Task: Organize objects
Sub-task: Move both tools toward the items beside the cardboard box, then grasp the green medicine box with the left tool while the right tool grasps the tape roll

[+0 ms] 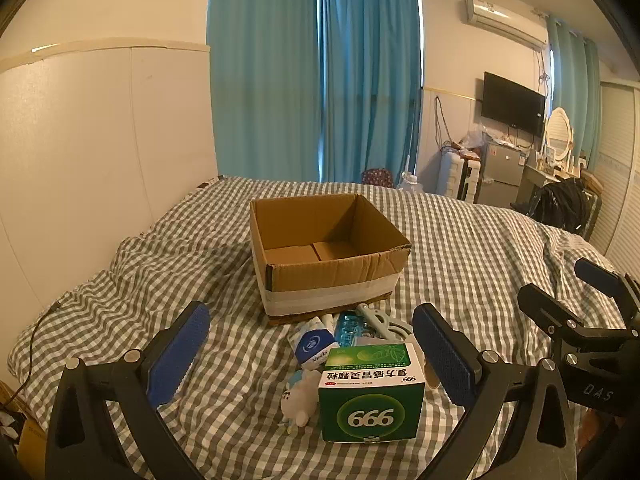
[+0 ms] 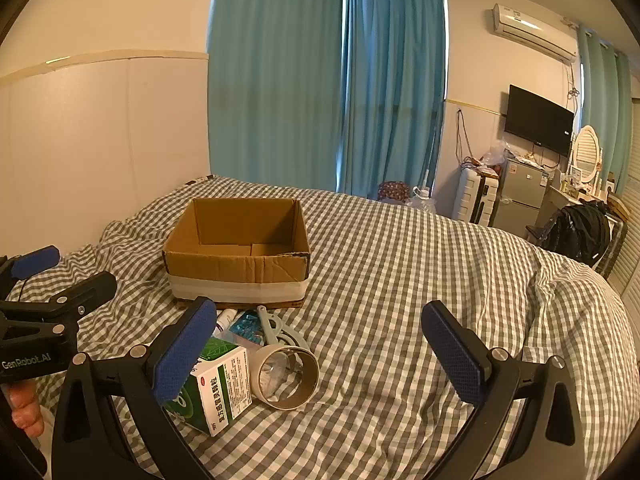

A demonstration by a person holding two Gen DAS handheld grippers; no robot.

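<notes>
An open cardboard box [image 1: 332, 276] [image 2: 236, 268] stands empty on the checked bed cover. A pile lies in front of it: a green 999 medicine box [image 1: 372, 396] [image 2: 216, 388], a Vinda tissue pack [image 1: 312, 346], a small plush toy [image 1: 298, 398], a blue blister pack [image 1: 350, 328] [image 2: 246, 326], a pale plastic clip [image 1: 376, 320] [image 2: 276, 328] and a tape roll [image 2: 288, 376]. My left gripper [image 1: 312, 312] [image 2: 80, 266] hovers open over the pile, holding nothing. My right gripper [image 2: 319, 306] [image 1: 554, 278] is open and empty, just right of the pile.
The grey-and-white checked bed cover [image 1: 460, 240] [image 2: 400, 260] is rumpled at the left and right. A white wall panel [image 1: 100, 140] borders the bed on the left. Blue curtains, a TV, a fridge and a black bag stand beyond the bed. A person's hand [image 2: 24, 408] holds the left gripper.
</notes>
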